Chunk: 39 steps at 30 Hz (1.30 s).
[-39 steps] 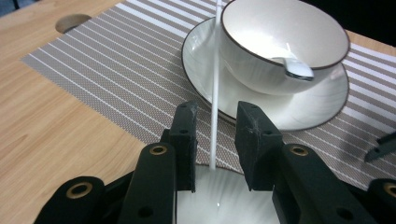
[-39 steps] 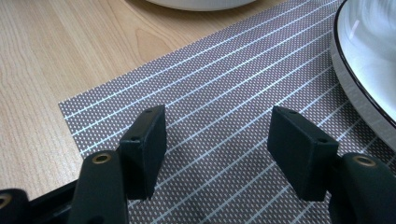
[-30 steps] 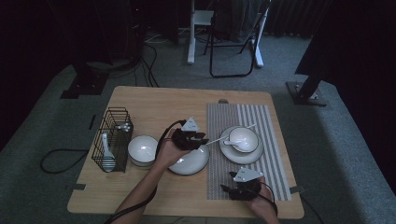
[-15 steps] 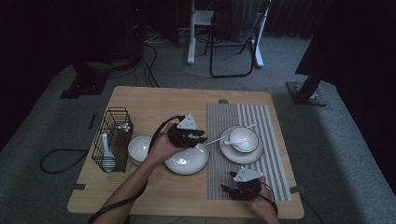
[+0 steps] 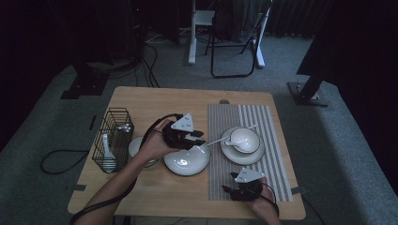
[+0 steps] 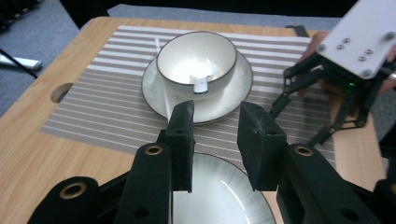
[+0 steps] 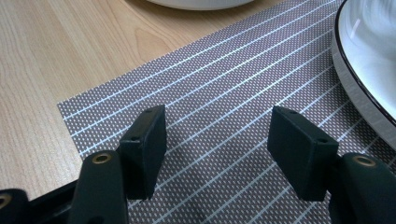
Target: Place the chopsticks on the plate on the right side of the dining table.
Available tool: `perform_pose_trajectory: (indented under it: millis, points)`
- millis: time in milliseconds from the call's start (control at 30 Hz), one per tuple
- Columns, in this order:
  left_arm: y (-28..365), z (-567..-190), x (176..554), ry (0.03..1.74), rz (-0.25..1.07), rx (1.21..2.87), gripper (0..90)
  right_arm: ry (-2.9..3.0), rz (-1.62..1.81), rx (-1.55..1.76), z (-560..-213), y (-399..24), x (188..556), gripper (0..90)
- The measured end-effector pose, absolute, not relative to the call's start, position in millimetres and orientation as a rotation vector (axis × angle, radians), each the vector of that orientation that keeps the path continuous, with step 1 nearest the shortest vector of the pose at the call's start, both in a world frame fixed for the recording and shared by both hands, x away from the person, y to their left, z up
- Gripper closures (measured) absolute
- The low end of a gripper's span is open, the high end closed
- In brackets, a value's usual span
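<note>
My left gripper (image 5: pixel 201 138) hovers over a white plate (image 5: pixel 187 161) in the middle of the table. Its jaws have just been opening, and nothing is between them (image 6: pixel 215 116). The plate (image 6: pixel 219 196) lies right beneath them. Beyond it a white bowl (image 6: pixel 196 58) stands on a saucer (image 6: pixel 233 95) on the striped placemat (image 6: pixel 102 93), with a white spoon (image 6: pixel 201 85) in it. My right gripper (image 5: pixel 234 191) rests low over the placemat's near edge, open and empty (image 7: pixel 217 135). The saucer's dark rim (image 7: pixel 359 74) is at its right.
A black wire basket (image 5: pixel 112 138) holding a white spoon stands at the table's left edge. A small white bowl (image 5: pixel 137 146) beside it is partly hidden by the left hand. The wooden table (image 5: pixel 155 103) has a cable hole (image 5: pixel 224 101) at the back. A folding chair (image 5: pixel 234 42) stands beyond.
The left gripper has risen a little above the plate, and its forearm has swung left over the small bowl. The right gripper has stayed in place.
</note>
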<state>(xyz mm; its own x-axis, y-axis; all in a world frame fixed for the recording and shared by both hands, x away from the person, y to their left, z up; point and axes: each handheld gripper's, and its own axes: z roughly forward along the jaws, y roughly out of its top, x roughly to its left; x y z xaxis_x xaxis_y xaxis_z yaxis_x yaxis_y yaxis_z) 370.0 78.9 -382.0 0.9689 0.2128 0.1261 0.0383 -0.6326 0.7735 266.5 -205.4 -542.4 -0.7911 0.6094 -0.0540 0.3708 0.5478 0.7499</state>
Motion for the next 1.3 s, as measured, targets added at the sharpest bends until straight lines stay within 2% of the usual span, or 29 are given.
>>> perform_pose_trajectory:
  millis: [267, 800, 1033, 1300]
  points:
    - [91.0, -374.6, 364.3, 0.161, 0.255, 2.278, 64.8, 2.481, 1.092, 0.808, -543.3, -205.2, 267.4, 37.3]
    - [111.3, -350.8, 360.7, 0.202, 0.199, 2.196, 62.7, 2.483, 1.083, 0.81, -544.0, -204.2, 267.8, 37.3]
    - [117.8, -333.2, 349.8, 0.176, 0.225, 2.192, 62.3, 2.482, 1.081, 0.814, -543.8, -204.4, 267.6, 37.3]
    - [132.4, -311.8, 347.5, 0.236, 0.288, 2.165, 61.2, 2.482, 1.081, 0.813, -543.9, -203.8, 267.4, 37.3]
